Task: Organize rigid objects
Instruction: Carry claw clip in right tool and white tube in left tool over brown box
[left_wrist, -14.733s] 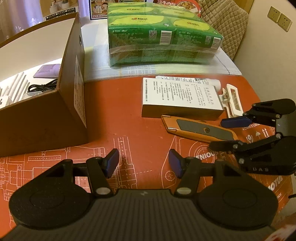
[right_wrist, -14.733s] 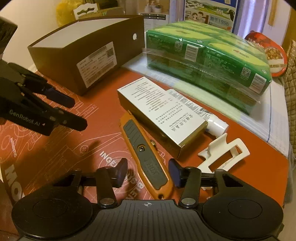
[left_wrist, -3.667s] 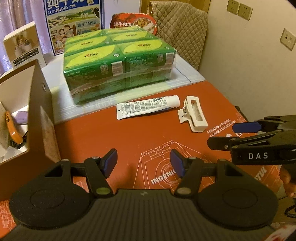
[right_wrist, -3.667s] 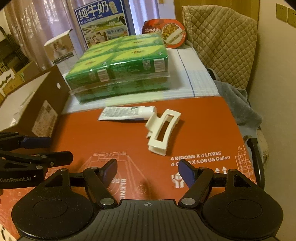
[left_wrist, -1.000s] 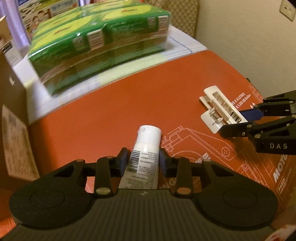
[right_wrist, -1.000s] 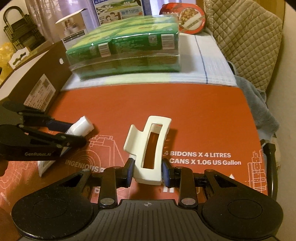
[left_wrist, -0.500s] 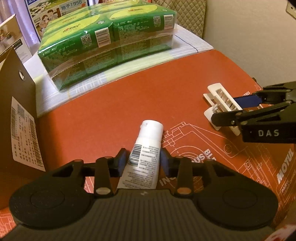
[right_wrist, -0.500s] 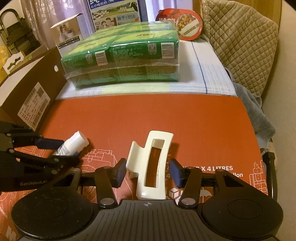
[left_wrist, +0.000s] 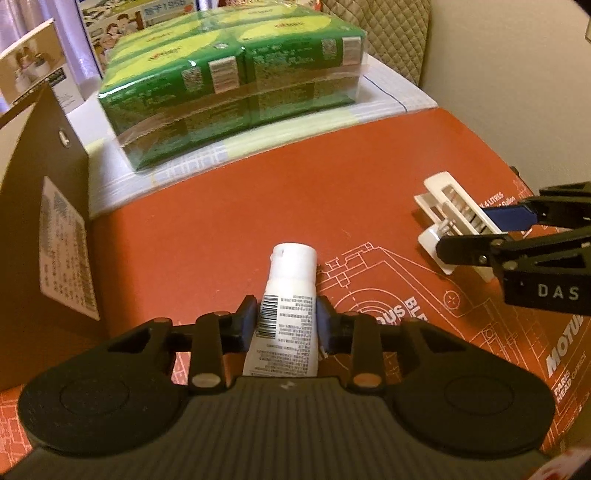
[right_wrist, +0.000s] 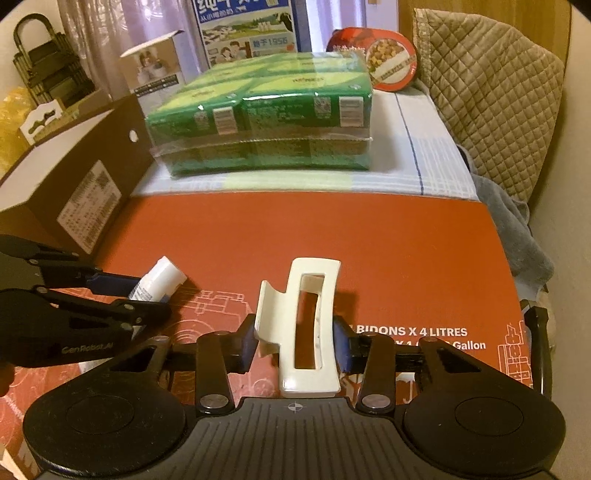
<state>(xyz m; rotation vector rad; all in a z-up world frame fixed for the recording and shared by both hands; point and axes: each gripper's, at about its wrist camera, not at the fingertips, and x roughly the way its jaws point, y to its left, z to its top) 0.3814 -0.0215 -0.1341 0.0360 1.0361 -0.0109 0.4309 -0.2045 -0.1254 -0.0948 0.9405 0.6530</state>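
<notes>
My left gripper (left_wrist: 284, 325) is shut on a white tube (left_wrist: 290, 295) with its cap pointing forward, held over the red cardboard sheet (left_wrist: 295, 192). It also shows in the right wrist view (right_wrist: 162, 278), between the left gripper's fingers (right_wrist: 110, 282). My right gripper (right_wrist: 295, 347) is shut on a white hair claw clip (right_wrist: 306, 325), held lengthwise between the blue pads. The clip also shows in the left wrist view (left_wrist: 448, 214) at the right, between the right gripper's fingers (left_wrist: 509, 218).
A brown cardboard box (left_wrist: 40, 229) stands at the left, also in the right wrist view (right_wrist: 81, 192). A green shrink-wrapped pack (left_wrist: 236, 81) lies on a white cloth (right_wrist: 424, 158) behind the red sheet. A quilted chair back (right_wrist: 491, 96) and a wall are at the right.
My right gripper has closed on the hair clip again after opening half a second ago. My left gripper still holds the tube and has shifted slightly toward the box.
</notes>
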